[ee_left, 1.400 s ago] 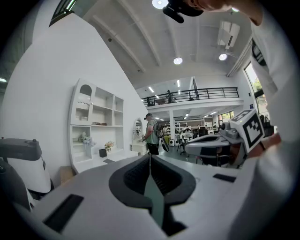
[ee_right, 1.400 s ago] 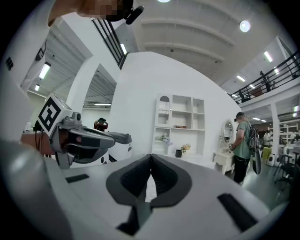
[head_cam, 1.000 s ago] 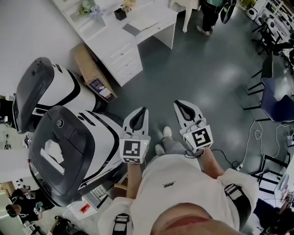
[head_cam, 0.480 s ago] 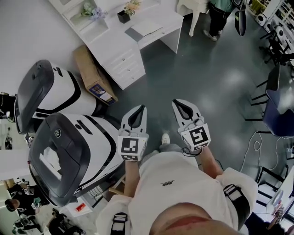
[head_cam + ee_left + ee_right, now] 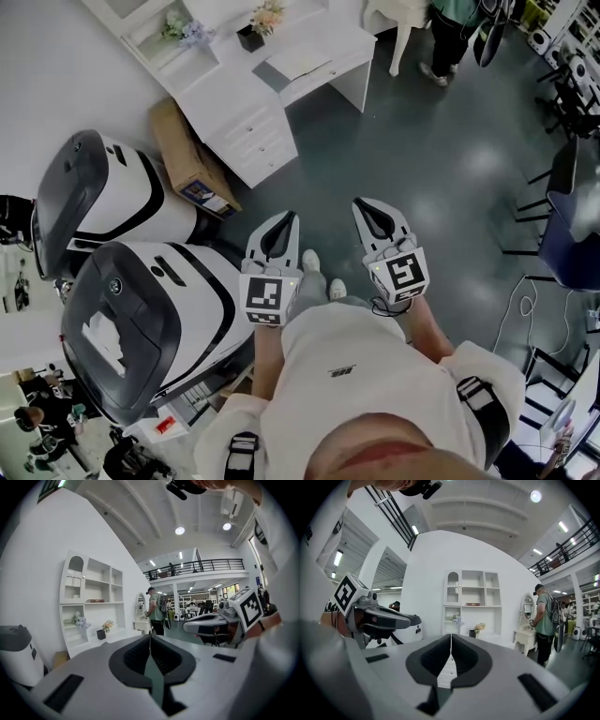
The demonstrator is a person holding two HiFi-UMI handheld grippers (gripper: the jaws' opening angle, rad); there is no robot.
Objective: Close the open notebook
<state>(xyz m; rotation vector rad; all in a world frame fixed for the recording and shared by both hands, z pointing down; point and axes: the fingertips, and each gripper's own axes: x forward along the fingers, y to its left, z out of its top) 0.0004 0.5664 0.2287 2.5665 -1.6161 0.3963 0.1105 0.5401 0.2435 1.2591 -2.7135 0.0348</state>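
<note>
A white desk (image 5: 246, 111) stands ahead at the top of the head view. On it lies a flat white sheet-like thing (image 5: 298, 58) that may be the open notebook; it is too small to tell. My left gripper (image 5: 281, 223) and right gripper (image 5: 369, 208) hang side by side above the grey floor, well short of the desk. Both are shut with nothing between the jaws. In the left gripper view the left gripper (image 5: 150, 638) points at the shelf unit (image 5: 91, 604). In the right gripper view the right gripper (image 5: 451, 638) faces the same shelves (image 5: 472, 603).
Two large white-and-black pod machines (image 5: 141, 319) stand at the left, with a cardboard box (image 5: 187, 159) beside the desk. A person (image 5: 450, 33) stands at a small white table at the top right. Chairs (image 5: 562, 216) and floor cables (image 5: 525, 281) are on the right.
The view has moved toward the desk as the person steps forward; both feet now show on the floor between the grippers. Both grippers stay shut and level.
</note>
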